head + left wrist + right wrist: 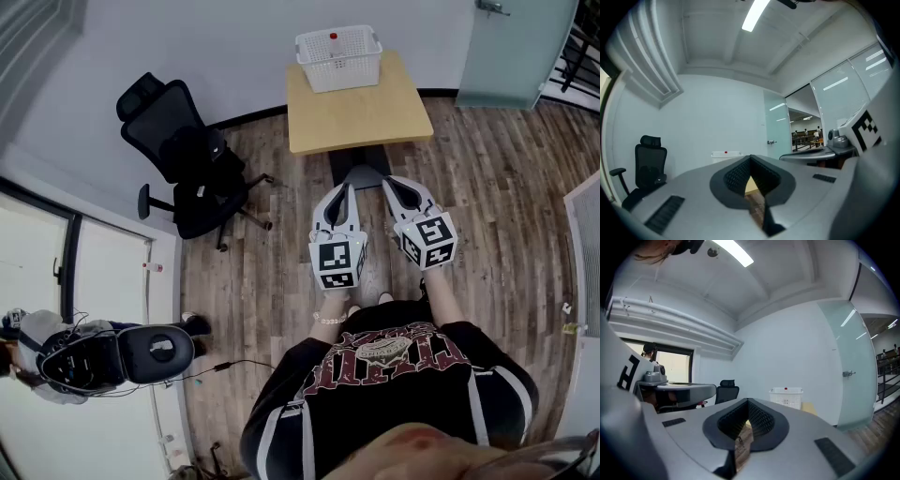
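Left hand-held gripper (350, 191), right hand-held gripper (390, 184) seem closed.

Bright, even indoor light fills all three views. A ceiling light strip (755, 15) glares white at the top of both gripper views. Their corners fall into a black fisheye ring, and walls bow. The left claw (750, 161) looks slightly soft up close. In the sharp head view, an office chair (187, 164) casts faint shadows.

We see a white lattice basket (338, 56) sitting upright and open-topped at the far edge of the table (361, 117), a little toward the far-left corner, with a small red thing (333, 37) inside.
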### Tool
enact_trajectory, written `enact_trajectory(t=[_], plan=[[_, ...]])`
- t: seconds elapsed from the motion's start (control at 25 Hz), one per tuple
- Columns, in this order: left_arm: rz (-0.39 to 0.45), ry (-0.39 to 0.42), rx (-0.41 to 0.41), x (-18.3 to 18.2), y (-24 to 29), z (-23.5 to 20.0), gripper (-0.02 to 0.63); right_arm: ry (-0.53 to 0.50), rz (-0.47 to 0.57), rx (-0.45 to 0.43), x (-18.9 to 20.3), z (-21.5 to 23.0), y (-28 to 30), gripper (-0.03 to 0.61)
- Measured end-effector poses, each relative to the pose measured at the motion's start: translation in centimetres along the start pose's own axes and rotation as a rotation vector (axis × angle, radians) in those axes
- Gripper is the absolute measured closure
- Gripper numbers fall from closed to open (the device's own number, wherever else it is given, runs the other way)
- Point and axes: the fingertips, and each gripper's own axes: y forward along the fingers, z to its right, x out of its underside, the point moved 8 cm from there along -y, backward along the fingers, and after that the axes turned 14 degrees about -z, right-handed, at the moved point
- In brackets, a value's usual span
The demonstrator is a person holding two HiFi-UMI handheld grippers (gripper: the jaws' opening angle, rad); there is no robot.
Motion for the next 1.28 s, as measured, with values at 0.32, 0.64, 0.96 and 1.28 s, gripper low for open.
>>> enact_trajectory(t=[0.32,0.64,0.96,1.28], plan=[[-0.005,-0.013,0.016,-0.3,2.5,-0.4,0.566,-0.008,-0.011,-0.015,-1.0,1.7,1.8,0.561],[-0.010,-0.026,0.002,-0.4,4.1,-0.6,0.567,-0.012,-0.019,-0.036,-1.4,2.9,2.9,0.560],[-0.038,-0.010,0.012,-0.7,5.3,-0.5,0.566,-0.007,-0.009,-0.027,-1.9,3.8,3.5,0.560],[-0.041,-0.008,0.038,-1.1,7.4,-2.4,0.566,-0.009,-0.033,-0.023,-2.4,4.3,6.2,0.560]])
